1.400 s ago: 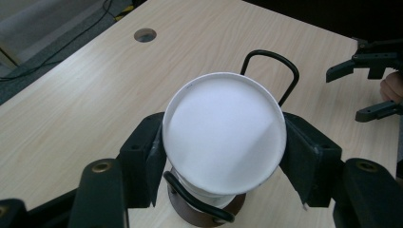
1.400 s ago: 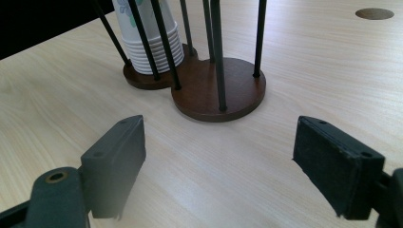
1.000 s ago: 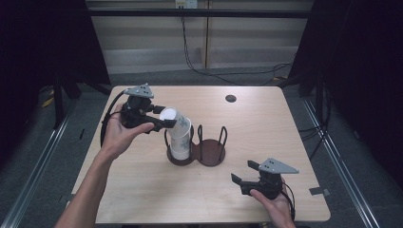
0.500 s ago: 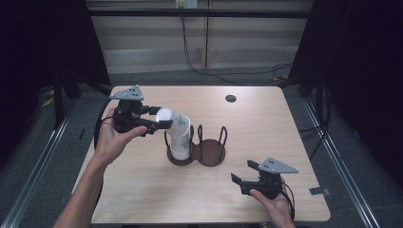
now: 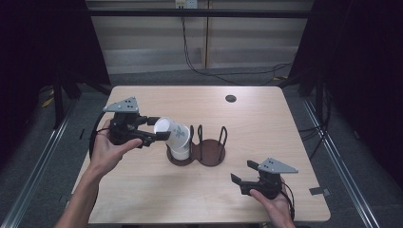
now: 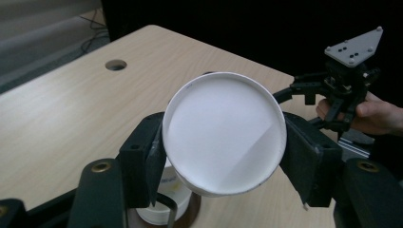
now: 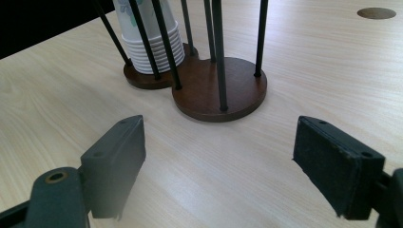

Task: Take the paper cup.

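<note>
A white paper cup (image 5: 173, 133) lies tilted on its side in my left gripper (image 5: 159, 132), which is shut on it just above the rack's left side. In the left gripper view the cup's round bottom (image 6: 223, 133) faces the camera with a black pad pressed on either side. Below it a stack of paper cups (image 5: 179, 153) stands in the left bay of a dark wooden cup rack (image 5: 212, 153) with thin black posts. My right gripper (image 5: 242, 172) rests open near the table's front right; it points at the rack base (image 7: 218, 90) and the cup stack (image 7: 152, 42).
The light wooden table (image 5: 266, 128) has a small round hole (image 5: 231, 99) near its far edge. The rack's right bay holds no cup. Dark curtains and metal floor rails surround the table.
My left gripper has drifted left and a little toward the front edge, carrying the cup. The right gripper has stayed put.
</note>
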Available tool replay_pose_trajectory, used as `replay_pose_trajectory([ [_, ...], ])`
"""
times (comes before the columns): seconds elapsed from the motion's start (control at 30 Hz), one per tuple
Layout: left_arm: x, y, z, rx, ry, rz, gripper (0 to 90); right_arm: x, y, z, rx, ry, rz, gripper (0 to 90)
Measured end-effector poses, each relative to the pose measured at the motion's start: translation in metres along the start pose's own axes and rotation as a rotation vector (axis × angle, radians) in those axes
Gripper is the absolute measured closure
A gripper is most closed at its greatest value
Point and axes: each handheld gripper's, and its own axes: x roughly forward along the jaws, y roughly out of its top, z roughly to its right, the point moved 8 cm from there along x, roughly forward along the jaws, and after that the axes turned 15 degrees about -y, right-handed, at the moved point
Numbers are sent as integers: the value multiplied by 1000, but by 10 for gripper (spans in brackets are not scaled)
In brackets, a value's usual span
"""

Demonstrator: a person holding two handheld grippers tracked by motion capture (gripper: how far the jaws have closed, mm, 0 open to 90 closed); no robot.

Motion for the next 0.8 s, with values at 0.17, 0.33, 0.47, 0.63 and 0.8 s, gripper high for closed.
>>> replay_pose_trajectory([
  [0.17, 2, -9, 1, -19, -25, 2, 369, -1, 3, -5, -4, 29, 17, 170],
  [0.33, 6, -17, 6, 11, -3, -24, 369, -2, 7, -9, -5, 79, 46, 136],
  [0.47, 12, -24, 15, 48, -9, -52, 368, -3, 9, -14, -5, 115, 63, 134],
  [0.63, 17, -31, 22, 47, -21, -76, 368, -1, 14, -22, -19, 142, 64, 133],
  [0.8, 20, -37, 25, 33, -47, -71, 367, 3, 27, -36, -67, 175, 74, 135],
])
